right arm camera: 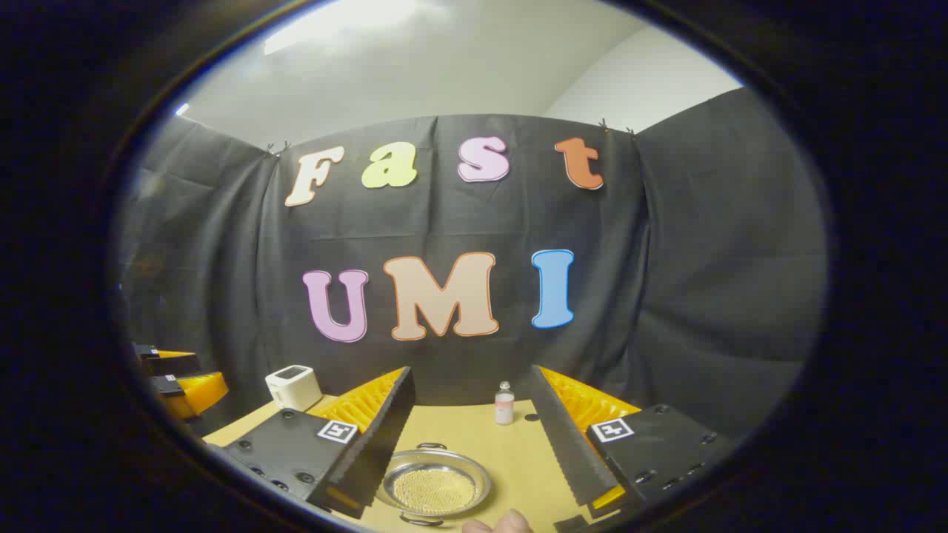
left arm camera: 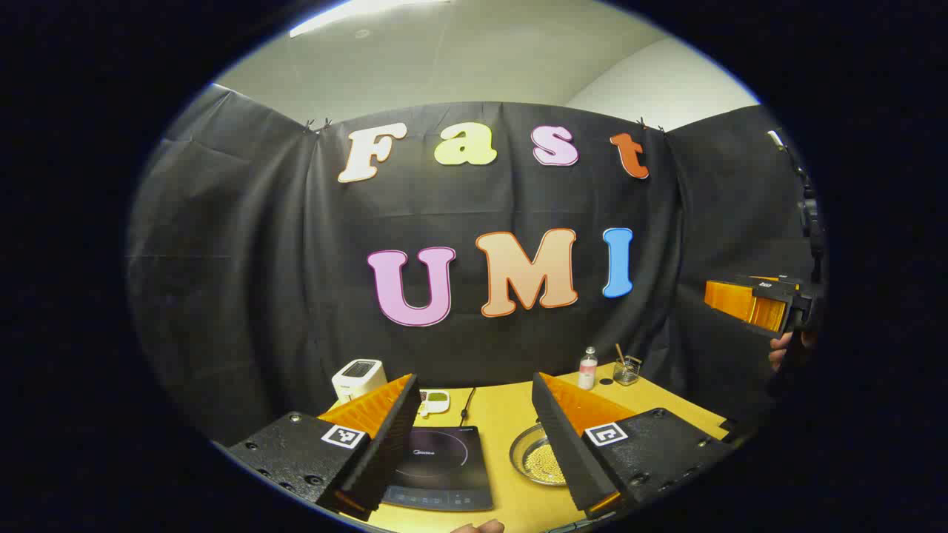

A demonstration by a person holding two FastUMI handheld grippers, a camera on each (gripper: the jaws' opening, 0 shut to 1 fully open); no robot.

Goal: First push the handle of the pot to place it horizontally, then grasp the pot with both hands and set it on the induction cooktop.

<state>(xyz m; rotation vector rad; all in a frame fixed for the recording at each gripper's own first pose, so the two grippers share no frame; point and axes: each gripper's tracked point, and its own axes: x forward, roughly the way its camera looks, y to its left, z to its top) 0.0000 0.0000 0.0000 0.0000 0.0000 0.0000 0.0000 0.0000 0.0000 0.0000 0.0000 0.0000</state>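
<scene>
Looking along the left gripper point(left arm camera: 474, 433), fingers spread wide and empty, I count one flat black induction cooktop point(left arm camera: 438, 468) and, just to its right on the yellow wooden table point(left arm camera: 503, 414), one shallow round metal pot point(left arm camera: 537, 453), half hidden by a finger. The right gripper view has the right gripper point(right arm camera: 474, 444), also released, above that same pot point(right arm camera: 433, 485), one loop handle facing the back wall, the other cut off near the bottom edge, so its long axis runs front to back.

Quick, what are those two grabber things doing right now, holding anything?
Left gripper: open, holding nothing, above the cooktop.
Right gripper: open, holding nothing, above the pot.
</scene>
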